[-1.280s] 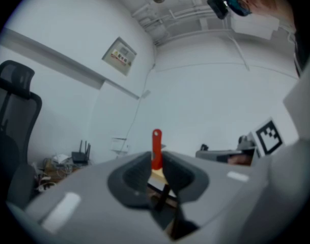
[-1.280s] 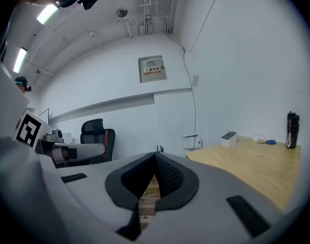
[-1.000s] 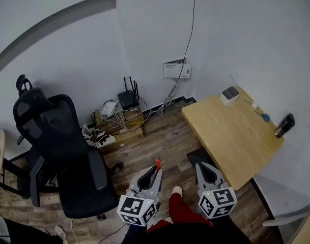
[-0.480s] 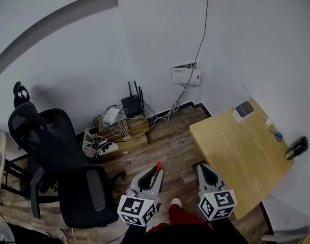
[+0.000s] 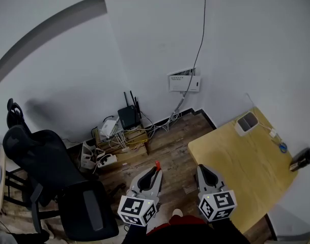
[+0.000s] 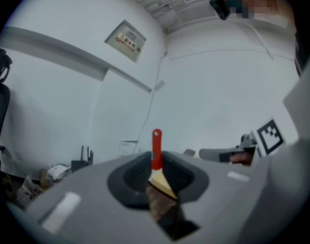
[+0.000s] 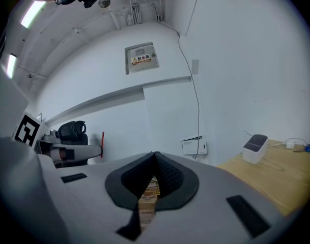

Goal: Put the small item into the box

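A small paintbrush (image 5: 157, 165) with a red handle and a pale wooden ferrule (image 6: 157, 168) sticks up from my left gripper (image 5: 155, 171), which is shut on it near the bristles. My right gripper (image 5: 201, 169) is held beside it, shut, with nothing between its pads (image 7: 155, 157). Both are held low over the wooden floor, left of the wooden table (image 5: 236, 161). A small white box-like device (image 5: 246, 122) stands at the table's far corner. In the right gripper view the left gripper (image 7: 68, 150) shows at the left with the red handle (image 7: 102, 139).
A black office chair (image 5: 48, 172) stands to the left. A router and tangled cables sit on a cardboard box (image 5: 121, 136) against the wall under a white wall panel (image 5: 184, 81). A black object (image 5: 301, 159) and a small blue item (image 5: 282, 147) lie on the table's right side.
The head view has swung: the chair has slid down and left in the picture, the table to the right. Both grippers keep their places and the left still holds the brush.
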Action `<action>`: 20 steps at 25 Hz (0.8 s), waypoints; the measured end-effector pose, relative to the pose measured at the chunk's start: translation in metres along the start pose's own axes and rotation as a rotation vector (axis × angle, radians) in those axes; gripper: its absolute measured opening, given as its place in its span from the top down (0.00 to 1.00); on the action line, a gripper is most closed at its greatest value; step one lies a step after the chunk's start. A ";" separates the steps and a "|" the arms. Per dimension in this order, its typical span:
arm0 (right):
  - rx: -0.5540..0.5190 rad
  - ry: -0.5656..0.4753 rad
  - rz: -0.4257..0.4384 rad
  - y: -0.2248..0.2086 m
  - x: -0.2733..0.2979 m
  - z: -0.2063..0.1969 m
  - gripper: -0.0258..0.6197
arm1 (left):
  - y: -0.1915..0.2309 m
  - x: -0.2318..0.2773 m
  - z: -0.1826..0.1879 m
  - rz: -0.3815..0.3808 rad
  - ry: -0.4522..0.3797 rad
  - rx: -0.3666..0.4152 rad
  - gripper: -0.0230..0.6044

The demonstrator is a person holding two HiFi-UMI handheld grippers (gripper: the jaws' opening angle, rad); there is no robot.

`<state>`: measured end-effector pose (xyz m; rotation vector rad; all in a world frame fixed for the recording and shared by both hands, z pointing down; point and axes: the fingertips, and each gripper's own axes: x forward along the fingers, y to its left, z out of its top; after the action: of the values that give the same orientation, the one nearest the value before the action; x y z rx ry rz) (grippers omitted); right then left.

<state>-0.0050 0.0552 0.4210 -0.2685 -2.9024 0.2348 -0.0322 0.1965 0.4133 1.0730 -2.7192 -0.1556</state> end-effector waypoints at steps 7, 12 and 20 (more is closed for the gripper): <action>0.012 -0.002 -0.037 -0.029 0.013 0.003 0.95 | -0.001 0.037 0.003 -0.025 0.004 0.012 0.86; 0.025 -0.009 -0.070 -0.040 0.013 0.005 0.95 | -0.005 0.054 0.008 -0.060 0.009 0.025 0.86; 0.030 -0.020 -0.164 -0.061 0.034 0.012 0.95 | 0.015 0.105 0.021 -0.129 0.006 0.035 0.86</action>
<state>-0.0508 0.0011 0.4275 -0.0225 -2.9174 0.2548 -0.1216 0.1363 0.4120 1.2579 -2.6569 -0.1247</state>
